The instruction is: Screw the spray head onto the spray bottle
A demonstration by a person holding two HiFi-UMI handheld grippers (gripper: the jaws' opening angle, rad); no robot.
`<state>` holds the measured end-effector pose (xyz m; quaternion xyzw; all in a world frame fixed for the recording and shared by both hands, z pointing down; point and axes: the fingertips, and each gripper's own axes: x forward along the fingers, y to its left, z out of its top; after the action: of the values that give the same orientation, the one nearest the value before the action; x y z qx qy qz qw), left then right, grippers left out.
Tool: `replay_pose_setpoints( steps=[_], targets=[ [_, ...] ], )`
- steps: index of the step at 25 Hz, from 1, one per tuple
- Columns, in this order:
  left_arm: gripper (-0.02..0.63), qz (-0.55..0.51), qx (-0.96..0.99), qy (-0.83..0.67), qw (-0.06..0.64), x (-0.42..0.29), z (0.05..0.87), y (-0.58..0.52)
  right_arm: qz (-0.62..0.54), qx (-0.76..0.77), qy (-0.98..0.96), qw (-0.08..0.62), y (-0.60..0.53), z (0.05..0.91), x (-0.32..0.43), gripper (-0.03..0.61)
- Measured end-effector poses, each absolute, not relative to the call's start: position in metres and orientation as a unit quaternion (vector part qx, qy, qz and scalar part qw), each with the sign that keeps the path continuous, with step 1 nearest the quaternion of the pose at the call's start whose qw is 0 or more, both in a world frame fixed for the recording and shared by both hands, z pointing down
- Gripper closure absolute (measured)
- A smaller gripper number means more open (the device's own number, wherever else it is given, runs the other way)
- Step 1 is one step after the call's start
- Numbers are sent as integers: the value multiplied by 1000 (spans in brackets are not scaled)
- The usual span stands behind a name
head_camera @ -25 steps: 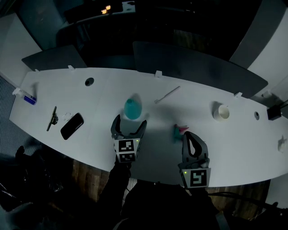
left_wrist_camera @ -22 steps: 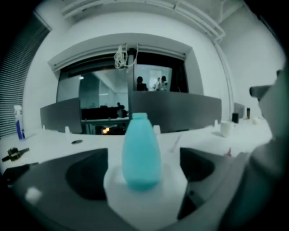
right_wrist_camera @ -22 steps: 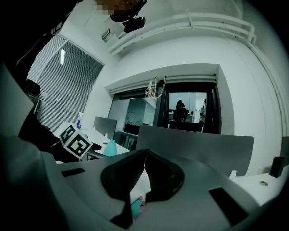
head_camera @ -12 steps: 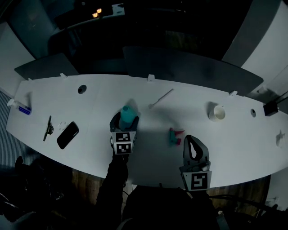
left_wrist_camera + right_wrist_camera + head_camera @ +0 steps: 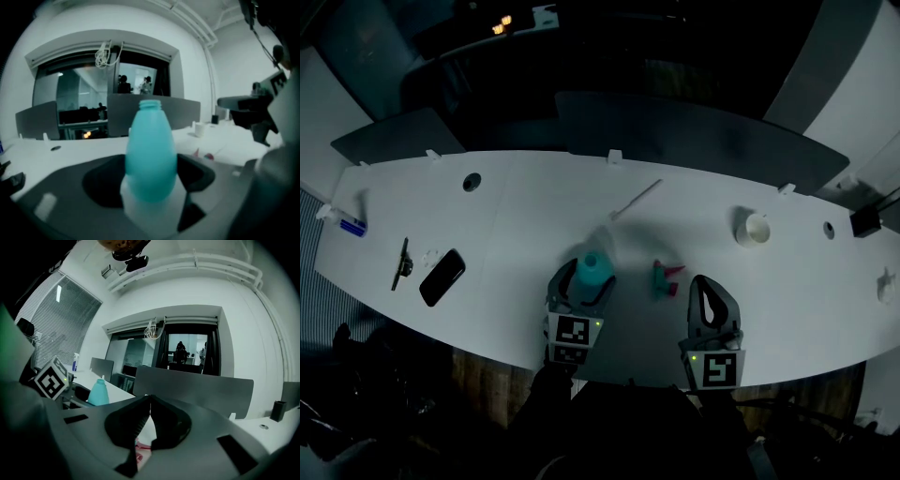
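One white counter (image 5: 516, 216) carried everything: the left hand-held gripper (image 5: 583, 281), its jaws just closed onto the teal spray bottle (image 5: 594, 266), had drawn it nearer, beside the spray head (image 5: 666, 278) lying loose. The right hand-held gripper (image 5: 706, 286) hung pinched together, empty, so fetching the head probably came next.

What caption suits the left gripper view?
Left gripper, jaws just closed, grips the open-necked teal spray bottle upright; white table behind.

Phone (image 5: 442, 277), cup (image 5: 757, 229), white table (image 5: 534, 202)
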<state>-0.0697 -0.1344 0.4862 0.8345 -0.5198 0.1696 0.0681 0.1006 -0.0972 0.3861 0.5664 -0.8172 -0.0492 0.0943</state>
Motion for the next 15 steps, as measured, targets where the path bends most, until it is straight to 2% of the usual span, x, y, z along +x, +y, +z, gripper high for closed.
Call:
replay_pose_setpoints(
  steps=[4,11,15],
  targets=[
    [265,187,844,-498,73,-46,498,-102,-34,575,-812,94,-96,392,109,572],
    [265,196,840,-499,87,-49,514,-94,-41,558,-823,100,-94,395,100,572],
    [265,192,841,-499,81,-48,514,-93,-38,508,-847,151,-99,407,96,572]
  ],
)
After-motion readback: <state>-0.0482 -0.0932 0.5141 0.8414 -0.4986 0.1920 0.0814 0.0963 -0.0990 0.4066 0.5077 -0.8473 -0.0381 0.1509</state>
